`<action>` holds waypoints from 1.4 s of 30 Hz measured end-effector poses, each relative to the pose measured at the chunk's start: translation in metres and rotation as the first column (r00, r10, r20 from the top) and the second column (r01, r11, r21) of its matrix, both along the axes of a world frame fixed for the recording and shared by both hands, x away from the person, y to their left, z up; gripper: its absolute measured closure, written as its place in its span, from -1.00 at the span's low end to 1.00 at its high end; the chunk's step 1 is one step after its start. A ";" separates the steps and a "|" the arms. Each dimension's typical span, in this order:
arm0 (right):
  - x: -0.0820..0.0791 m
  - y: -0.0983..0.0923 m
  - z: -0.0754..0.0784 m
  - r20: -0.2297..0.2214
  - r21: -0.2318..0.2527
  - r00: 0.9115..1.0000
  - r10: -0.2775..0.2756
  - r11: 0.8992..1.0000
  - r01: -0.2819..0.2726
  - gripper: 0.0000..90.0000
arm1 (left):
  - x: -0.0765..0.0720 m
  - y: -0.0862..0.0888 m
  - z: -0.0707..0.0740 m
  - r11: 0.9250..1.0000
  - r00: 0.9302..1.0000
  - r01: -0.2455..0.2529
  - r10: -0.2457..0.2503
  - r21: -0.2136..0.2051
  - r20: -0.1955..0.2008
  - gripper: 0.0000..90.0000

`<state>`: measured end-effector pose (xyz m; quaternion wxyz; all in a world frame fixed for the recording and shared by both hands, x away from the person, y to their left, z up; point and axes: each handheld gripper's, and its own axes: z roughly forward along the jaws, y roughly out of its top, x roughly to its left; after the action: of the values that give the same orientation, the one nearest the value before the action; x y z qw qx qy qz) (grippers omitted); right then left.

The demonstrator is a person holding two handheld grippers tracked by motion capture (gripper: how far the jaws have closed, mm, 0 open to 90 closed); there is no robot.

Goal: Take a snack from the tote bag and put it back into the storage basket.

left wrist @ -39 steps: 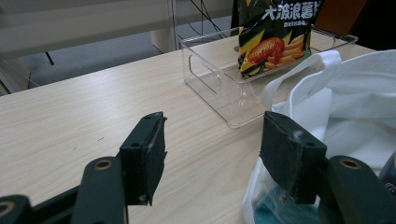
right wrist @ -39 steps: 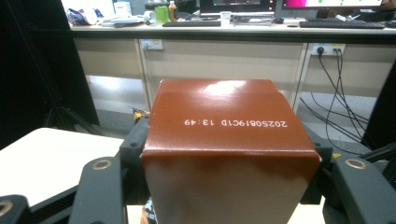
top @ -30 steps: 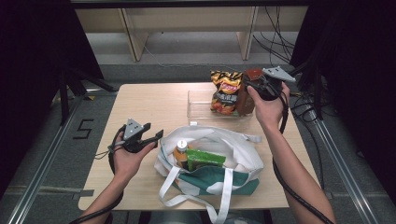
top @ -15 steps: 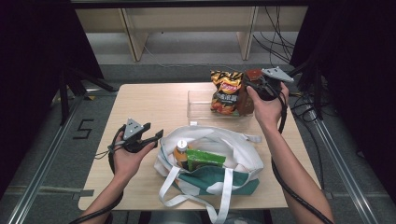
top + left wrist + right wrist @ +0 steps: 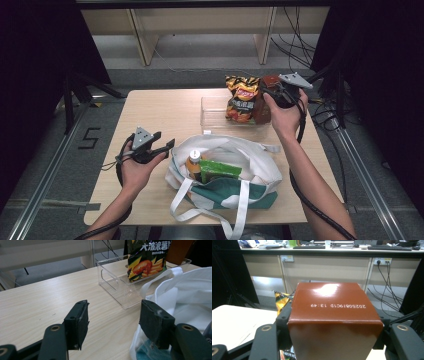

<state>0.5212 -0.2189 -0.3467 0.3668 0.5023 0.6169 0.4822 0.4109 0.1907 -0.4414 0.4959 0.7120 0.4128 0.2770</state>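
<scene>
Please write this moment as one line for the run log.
right gripper: shut on brown box, at clear bin | left gripper: open, beside tote bag

Black fingers [image 5: 76, 325] w/ brass screws, grey plate [image 5: 141, 137].

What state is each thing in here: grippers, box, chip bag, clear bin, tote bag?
Left gripper: open, nothing between its jaws.
Right gripper: shut on brown box.
Chip bag: upright in clear bin.
Tote bag: open, holding a bottle and a green packet.
</scene>
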 end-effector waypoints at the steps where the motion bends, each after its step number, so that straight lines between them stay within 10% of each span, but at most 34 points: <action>1: 0.000 0.000 0.000 0.001 0.002 1.000 -0.003 1.000 0.003 -0.14 | 0.000 0.000 0.000 1.000 1.000 -0.001 0.001 -0.002 0.001 -0.12; 42: 0.009 0.000 -0.015 -0.095 -0.006 0.995 0.007 1.000 -0.007 -0.15 | 0.000 -0.001 0.000 1.000 1.000 0.005 -0.005 0.002 -0.001 -0.12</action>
<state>0.5304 -0.2190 -0.3612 0.3370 0.5212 0.6370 0.4572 0.4108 0.1892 -0.4417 0.4956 0.7136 0.4110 0.2760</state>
